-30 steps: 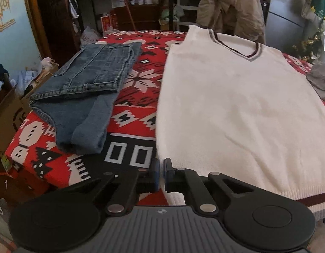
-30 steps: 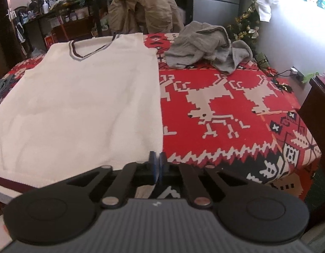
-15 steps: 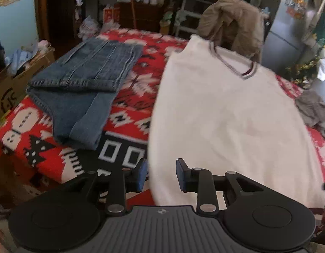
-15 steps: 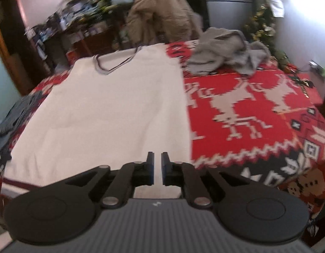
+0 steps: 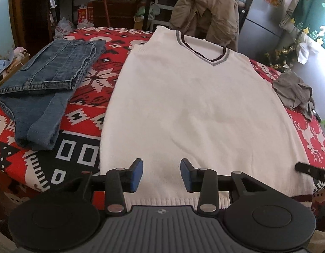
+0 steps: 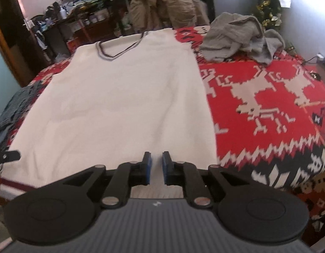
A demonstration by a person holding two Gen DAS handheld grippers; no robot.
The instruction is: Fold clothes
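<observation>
Left wrist view: white vest (image 5: pixel 194 109) flat on the red patterned blanket (image 5: pixel 86 80), bottom hem just under the wide-open left claw (image 5: pixel 161 174), folded jeans (image 5: pixel 46 88) beside; right claw (image 6: pixel 156 168) a little open over the same hem.

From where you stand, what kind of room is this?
Probably a lived-in room at home. A red patterned blanket carries a white vest, folded jeans and crumpled grey clothes; a tan jacket hangs behind, before cluttered shelves.
</observation>
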